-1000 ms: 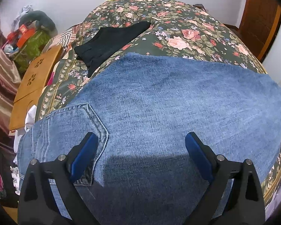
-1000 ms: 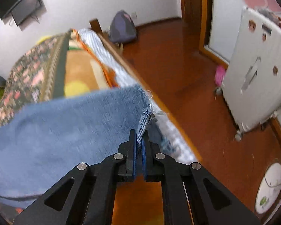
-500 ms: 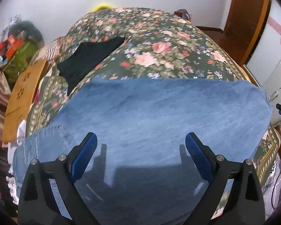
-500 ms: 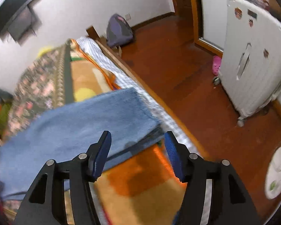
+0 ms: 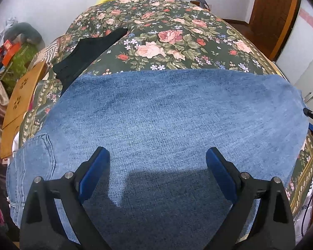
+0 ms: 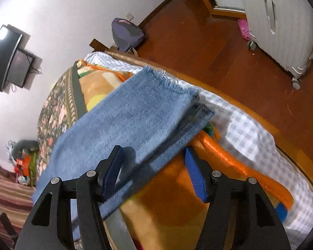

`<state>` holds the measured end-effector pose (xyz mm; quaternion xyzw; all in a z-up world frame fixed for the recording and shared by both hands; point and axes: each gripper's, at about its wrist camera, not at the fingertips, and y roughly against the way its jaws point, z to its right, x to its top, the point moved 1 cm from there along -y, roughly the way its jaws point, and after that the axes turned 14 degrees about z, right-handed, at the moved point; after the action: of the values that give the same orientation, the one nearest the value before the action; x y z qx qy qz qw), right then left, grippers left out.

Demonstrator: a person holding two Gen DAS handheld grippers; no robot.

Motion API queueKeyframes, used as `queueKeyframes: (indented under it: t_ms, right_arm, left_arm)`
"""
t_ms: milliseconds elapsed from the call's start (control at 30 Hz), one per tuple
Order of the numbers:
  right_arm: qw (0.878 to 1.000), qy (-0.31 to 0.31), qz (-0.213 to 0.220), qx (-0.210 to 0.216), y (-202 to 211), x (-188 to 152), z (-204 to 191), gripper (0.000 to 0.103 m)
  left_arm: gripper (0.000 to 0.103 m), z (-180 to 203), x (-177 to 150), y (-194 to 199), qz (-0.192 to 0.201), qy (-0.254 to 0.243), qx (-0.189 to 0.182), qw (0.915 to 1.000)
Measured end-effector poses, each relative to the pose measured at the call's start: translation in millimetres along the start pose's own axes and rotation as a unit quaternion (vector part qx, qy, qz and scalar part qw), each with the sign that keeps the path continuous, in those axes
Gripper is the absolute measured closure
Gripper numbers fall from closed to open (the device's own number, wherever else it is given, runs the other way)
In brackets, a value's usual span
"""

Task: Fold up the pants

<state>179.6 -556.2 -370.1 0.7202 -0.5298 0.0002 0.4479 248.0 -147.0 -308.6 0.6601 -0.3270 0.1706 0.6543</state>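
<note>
The left wrist camera looks steeply down along its gripper (image 5: 157, 166), close over the jeans (image 5: 167, 114), with the flowered bedspread (image 5: 167, 31) toward twelve o'clock. The right wrist camera sits rolled at the bed's edge, near the jeans' frayed hem (image 6: 162, 77), facing the wooden floor (image 6: 229, 62) at one o'clock. Both views share the jeans, the bedspread and the white suitcase (image 6: 281, 20).

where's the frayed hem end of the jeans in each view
Left wrist: frayed hem of the blue denim jeans at the far right edge, beside the other gripper's tip.
Right wrist: same hem upper centre, hanging over the bed's side.
Shared landmark: dark floral bedspread.
</note>
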Motion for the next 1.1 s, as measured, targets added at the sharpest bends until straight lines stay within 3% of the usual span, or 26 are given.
queueKeyframes:
  t_ms: [33, 200, 267, 367, 567, 733, 900, 1100]
  right_arm:
    - [1.0, 0.001, 0.004, 0.002, -1, 1, -1, 0.054]
    - [1.0, 0.013, 0.02, 0.002, 4, 9, -6, 0.09]
    - [0.999, 0.028, 0.028, 0.002, 8, 12, -13, 0.093]
    - [0.997, 0.06, 0.053, 0.002, 22, 17, -28, 0.094]
    - [0.987, 0.105, 0.111, 0.055, 69, 36, -81, 0.094]
    - [0.966, 0.183, 0.132, 0.127, 107, 29, -152, 0.094]
    - [0.938, 0.263, 0.118, 0.191, 125, -7, -218, 0.094]
    - [0.906, 0.339, 0.045, 0.251, 99, -74, -274, 0.094]
  left_arm:
    - [0.007, 0, 0, 0, 0.001, 0.0, 0.0, 1.0]
    - [0.007, -4, 0, 3, 0.004, 0.008, -0.003, 1.0]
    - [0.007, -8, 0, 8, 0.006, 0.015, -0.007, 0.9998]
    - [0.007, -17, 4, 22, 0.025, 0.015, 0.003, 0.9996]
    - [0.007, -41, 19, 52, 0.062, 0.044, 0.005, 0.9971]
    - [0.007, -56, 23, 73, 0.086, 0.068, 0.005, 0.994]
    - [0.007, -67, 21, 89, 0.1, 0.08, 0.001, 0.9917]
    - [0.007, -77, 14, 101, 0.111, 0.087, 0.003, 0.99]
